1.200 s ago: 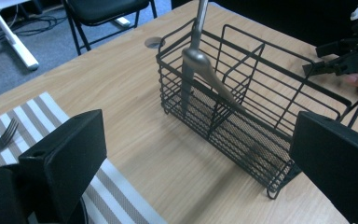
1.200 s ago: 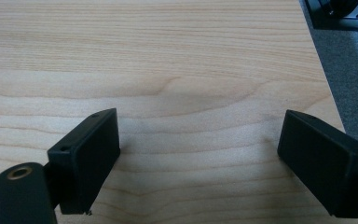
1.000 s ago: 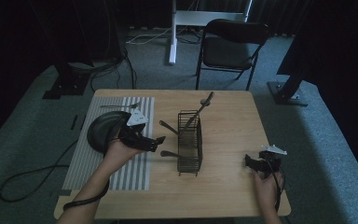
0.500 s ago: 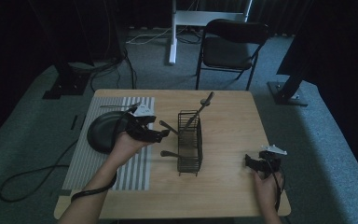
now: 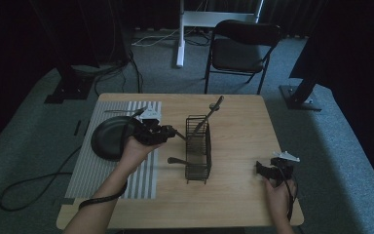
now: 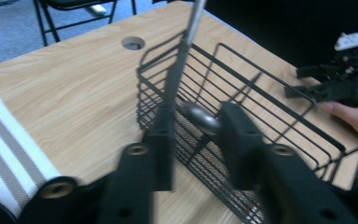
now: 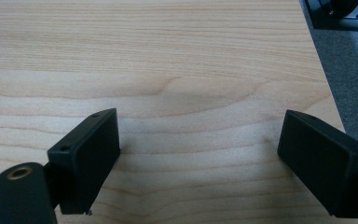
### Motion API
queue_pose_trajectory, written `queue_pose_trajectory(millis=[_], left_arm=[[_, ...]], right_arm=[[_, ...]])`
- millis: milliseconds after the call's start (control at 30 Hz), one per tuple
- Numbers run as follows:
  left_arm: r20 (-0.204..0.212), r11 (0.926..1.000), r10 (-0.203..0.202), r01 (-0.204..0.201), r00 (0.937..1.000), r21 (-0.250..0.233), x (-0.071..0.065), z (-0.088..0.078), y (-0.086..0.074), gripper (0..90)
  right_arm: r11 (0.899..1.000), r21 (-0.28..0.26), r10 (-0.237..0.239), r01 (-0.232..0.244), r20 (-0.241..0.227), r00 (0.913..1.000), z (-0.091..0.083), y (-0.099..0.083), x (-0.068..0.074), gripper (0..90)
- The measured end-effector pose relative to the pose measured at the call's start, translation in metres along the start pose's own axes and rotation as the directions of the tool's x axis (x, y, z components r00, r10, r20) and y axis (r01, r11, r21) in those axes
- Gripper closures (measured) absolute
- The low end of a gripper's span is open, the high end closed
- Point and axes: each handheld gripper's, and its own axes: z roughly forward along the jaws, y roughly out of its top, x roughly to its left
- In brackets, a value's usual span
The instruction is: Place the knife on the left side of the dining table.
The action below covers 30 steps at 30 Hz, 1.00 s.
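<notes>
Left claw [image 6: 193,140] closing on spoon [image 6: 199,117], frame centre, beside basket [image 6: 261,112]; jaws have just been closing. Grip sitting near rounded end: risking slipping, snagging wires. Right claw [image 7: 198,154] resting open on surface [image 7: 168,56].

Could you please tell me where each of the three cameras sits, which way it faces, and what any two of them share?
High view: above the person's side, looking forward and down at the table; both forearms and hands show.
Left gripper view: on the left gripper, looking along its fingers, which have just been closing on a metal utensil end beside the wire basket.
Right gripper view: on the right gripper, facing bare tabletop, fingers wide apart.
Shared: high and left gripper views both show the basket and the right gripper.
</notes>
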Motion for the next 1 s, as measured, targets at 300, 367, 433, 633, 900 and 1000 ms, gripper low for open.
queue_pose_trajectory(millis=[300, 367, 433, 633, 900, 1000], left_arm=[[0.057, 0.9973, -0.07, 0.071, 0.9959, -0.017, -0.007, -0.001, 0.002, 76.7], [0.053, 0.9981, -0.059, 0.06, 0.9969, -0.018, -0.01, -0.002, 0.003, 77.2], [0.048, 0.9992, -0.033, 0.034, 0.9983, -0.023, -0.018, -0.002, 0.005, 78.7], [0.056, 0.9992, 0.009, -0.007, 0.9984, -0.038, -0.033, -0.002, 0.013, 84.0], [0.06, 0.9994, 0.0, 0.002, 0.9982, -0.034, -0.036, -0.002, 0.015, 83.9], [0.056, 0.9983, -0.02, 0.023, 0.9982, -0.054, -0.034, -0.008, 0.016, 84.0]], right_arm=[[1.0, 0.001, 0.001, -0.001, 0.0, 1.0, 0.0, 0.0, 0.0, 11.8], [1.0, 0.0, 0.001, -0.001, 0.0, 1.0, 0.0, 0.0, 0.0, 11.8], [1.0, 0.0, 0.001, -0.001, 0.0, 1.0, 0.0, 0.0, 0.0, 11.8], [1.0, 0.001, 0.003, -0.003, 0.0, 1.0, 0.0, 0.0, 0.0, 11.9], [1.0, 0.001, 0.005, -0.005, 0.0, 1.0, 0.0, 0.0, 0.0, 12.0], [1.0, 0.001, 0.004, -0.004, -0.001, 1.0, 0.0, 0.0, 0.0, 12.0]])
